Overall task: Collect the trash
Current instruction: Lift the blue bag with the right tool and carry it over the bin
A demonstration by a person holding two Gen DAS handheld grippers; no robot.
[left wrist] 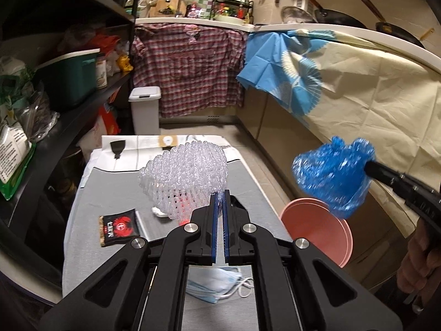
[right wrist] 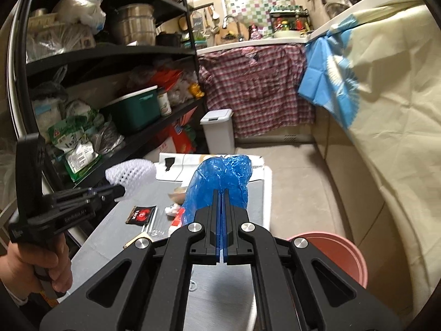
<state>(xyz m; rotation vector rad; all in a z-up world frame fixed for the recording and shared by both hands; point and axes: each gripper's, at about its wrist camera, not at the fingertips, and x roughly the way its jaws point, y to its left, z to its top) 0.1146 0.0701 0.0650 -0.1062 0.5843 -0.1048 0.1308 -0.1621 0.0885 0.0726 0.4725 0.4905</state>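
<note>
Left tongs clamped on the clear foam net, which we hold lifted above the grey worktop. Right tongs closed on the blue plastic bag, also held clear of the worktop, above the pink bin beside it.

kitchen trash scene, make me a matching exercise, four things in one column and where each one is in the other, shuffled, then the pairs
Things:
1. foam net sleeve
2. blue plastic bag
3. face mask
4. black sachet

Places:
A. lying flat on the table, near its left edge
B. pinched in the right gripper
C. on the table, below the left gripper's arms
D. pinched in the left gripper

Pairs: 1-D, 2-B, 3-C, 4-A
</note>
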